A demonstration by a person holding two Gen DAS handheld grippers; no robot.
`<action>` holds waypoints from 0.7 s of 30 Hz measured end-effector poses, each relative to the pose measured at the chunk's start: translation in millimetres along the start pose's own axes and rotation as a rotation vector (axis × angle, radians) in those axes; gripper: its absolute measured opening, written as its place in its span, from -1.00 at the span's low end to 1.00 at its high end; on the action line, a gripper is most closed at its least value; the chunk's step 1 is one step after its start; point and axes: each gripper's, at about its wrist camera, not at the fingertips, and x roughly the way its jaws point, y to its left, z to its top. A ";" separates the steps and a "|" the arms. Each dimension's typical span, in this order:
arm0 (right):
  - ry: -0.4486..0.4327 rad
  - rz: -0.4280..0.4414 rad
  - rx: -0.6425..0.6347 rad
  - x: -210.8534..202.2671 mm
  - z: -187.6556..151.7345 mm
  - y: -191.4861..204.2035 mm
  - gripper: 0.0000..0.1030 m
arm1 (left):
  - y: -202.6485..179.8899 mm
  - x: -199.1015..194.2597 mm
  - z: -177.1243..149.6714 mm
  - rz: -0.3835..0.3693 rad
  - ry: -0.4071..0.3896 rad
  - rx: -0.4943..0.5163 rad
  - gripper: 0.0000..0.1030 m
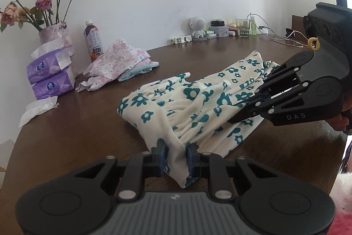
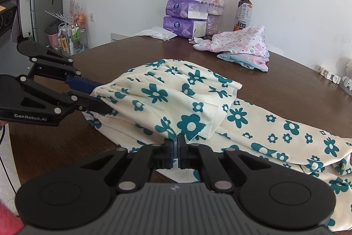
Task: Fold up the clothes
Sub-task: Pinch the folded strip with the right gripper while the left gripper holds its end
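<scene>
We see both grippers pinching the cream cotton garment with teal flowers [image 1: 198,102] on the dark wooden counter [image 1: 77,136]: the left gripper [image 1: 176,156] has its jaws on a bunched edge, the right gripper [image 2: 177,148] has its jaws pressed together on a fold. Beyond the garment lie pink floral clothes [image 2: 242,43], purple tissue packs [image 2: 184,19], a tea bottle [image 2: 243,12] and a vase of dried roses [image 2: 212,3].

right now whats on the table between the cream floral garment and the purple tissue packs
Only bare brown table between the floral garment and the tissue packs; a loose tissue lies by the packs. Left wrist view.
</scene>
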 end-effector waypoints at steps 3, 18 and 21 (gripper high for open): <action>0.000 0.003 0.012 1.2 -0.6 -1.9 -0.95 | 3.2 1.9 -1.4 -0.006 0.004 -0.039 -0.64; -0.011 0.037 0.152 4.1 -3.7 -15.6 -0.94 | 11.0 4.4 -5.7 -0.010 0.005 -0.178 -0.60; -0.016 0.034 0.163 4.2 -4.5 -15.6 -0.94 | 12.0 4.3 -6.6 -0.011 0.002 -0.193 -0.58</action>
